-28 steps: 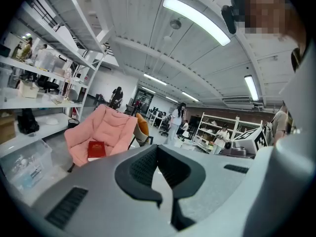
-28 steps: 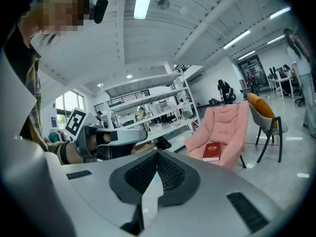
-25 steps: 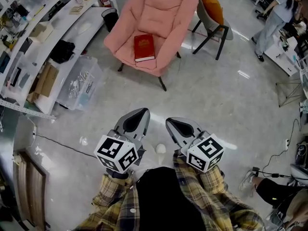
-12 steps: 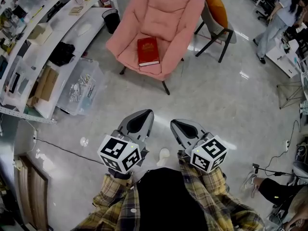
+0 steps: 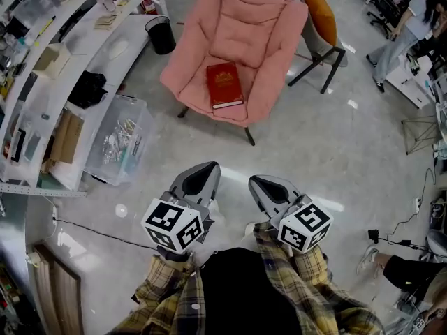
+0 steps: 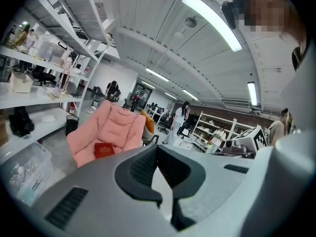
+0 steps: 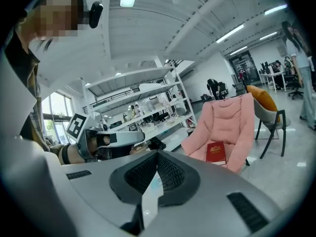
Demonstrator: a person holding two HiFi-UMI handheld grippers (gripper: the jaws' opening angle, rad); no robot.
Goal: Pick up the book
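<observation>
A red book [image 5: 224, 84] lies flat on the seat of a pink armchair [image 5: 244, 26]; it also shows far off as the book [image 6: 104, 149] and the book [image 7: 216, 152]. Both grippers are held side by side in front of the person's body, well short of the chair, pointing at it. My left gripper [image 5: 200, 175] [image 6: 157, 147] is shut with nothing in it. My right gripper [image 5: 266, 186] [image 7: 158, 153] has its jaws together too, and they hold nothing. A stretch of bare floor lies between the grippers and the chair.
White shelving [image 5: 63, 54] full of clutter runs along the left, with a clear plastic bin [image 5: 115, 138] and a black waste bin [image 5: 161, 35] beside it. A chair with an orange cushion [image 5: 321, 26] stands right of the armchair. A person [image 5: 405, 26] stands at back right. A cable [image 5: 91, 211] crosses the floor.
The armchair and the book have drawn nearer and lower in the head view. Both grippers have come forward toward them and stay shut.
</observation>
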